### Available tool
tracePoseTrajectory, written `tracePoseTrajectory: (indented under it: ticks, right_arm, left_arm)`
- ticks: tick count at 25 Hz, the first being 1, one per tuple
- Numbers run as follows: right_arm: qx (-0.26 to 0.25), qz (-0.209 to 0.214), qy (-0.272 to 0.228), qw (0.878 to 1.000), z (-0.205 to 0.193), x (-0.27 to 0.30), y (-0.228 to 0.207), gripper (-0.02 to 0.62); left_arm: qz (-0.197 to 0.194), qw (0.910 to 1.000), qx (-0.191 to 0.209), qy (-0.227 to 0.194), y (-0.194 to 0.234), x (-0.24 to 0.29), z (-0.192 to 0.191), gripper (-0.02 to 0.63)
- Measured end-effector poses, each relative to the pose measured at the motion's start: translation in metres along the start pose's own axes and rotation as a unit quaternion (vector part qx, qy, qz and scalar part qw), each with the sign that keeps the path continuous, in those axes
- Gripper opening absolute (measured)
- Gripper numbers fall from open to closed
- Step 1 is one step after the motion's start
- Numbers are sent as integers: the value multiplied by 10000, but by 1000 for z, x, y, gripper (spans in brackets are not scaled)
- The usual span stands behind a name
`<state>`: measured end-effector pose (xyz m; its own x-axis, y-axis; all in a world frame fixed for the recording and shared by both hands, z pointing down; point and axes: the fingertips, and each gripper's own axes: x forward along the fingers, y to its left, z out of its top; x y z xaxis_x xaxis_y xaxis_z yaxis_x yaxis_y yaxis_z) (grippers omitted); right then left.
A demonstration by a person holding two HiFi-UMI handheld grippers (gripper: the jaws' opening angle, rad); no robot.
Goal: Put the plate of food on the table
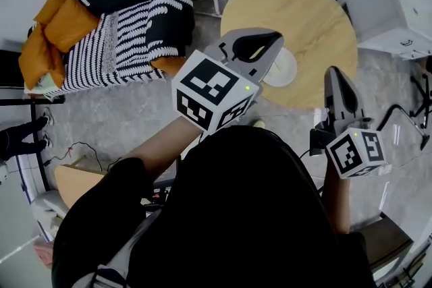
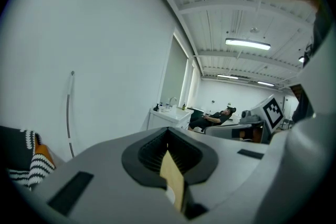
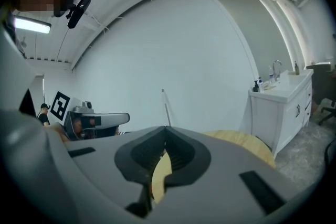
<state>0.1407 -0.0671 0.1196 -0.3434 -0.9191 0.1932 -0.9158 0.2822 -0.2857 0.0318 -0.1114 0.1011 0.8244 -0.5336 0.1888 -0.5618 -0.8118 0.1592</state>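
A white plate [image 1: 283,71] lies on the round wooden table [image 1: 304,3], close to the table's near edge. What is on the plate is hidden by my left gripper [image 1: 277,37], which hangs above it with its jaws shut and nothing between them. My right gripper [image 1: 333,71] is to the right, over the table's near right rim, also shut and empty. In the left gripper view the left gripper [image 2: 168,132] has its tips together. In the right gripper view the right gripper [image 3: 166,128] is closed, with the table [image 3: 247,141] beyond.
An armchair [image 1: 115,23] with orange cushions and a black-and-white striped throw stands left of the table. A white cabinet [image 1: 395,3] is at the right, shown with a sink [image 3: 281,97] in the right gripper view. Cables lie on the floor at the left.
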Motion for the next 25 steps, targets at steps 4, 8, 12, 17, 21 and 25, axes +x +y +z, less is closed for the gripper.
tracePoseTrajectory:
  ticks: [4, 8, 12, 17, 21, 25]
  right_arm:
    - [-63, -58, -101, 9999, 6, 0, 1, 8]
    - [-80, -114, -107, 9998, 3, -6, 0, 8]
    - [-118, -128, -112, 9998, 5, -7, -3, 8]
    - [-95, -122, -139, 9998, 3, -10, -5, 8]
    - [-79, -78, -78, 9999, 0, -12, -5, 8]
    - [-67, -92, -47, 9999, -1, -12, -7, 8]
  left_arm:
    - [-57, 9999, 84, -27, 0, 0, 3, 8]
    - [-117, 9999, 104, -23, -8, 0, 2, 6]
    - [-119, 9998, 119, -64, -11, 3, 4, 7]
    - [-71, 9998, 161, -57, -12, 3, 3, 7]
    - [-30, 9999, 154, -29, -12, 2, 1, 8]
    - [-30, 9999, 147, -21, -14, 1, 1, 6]
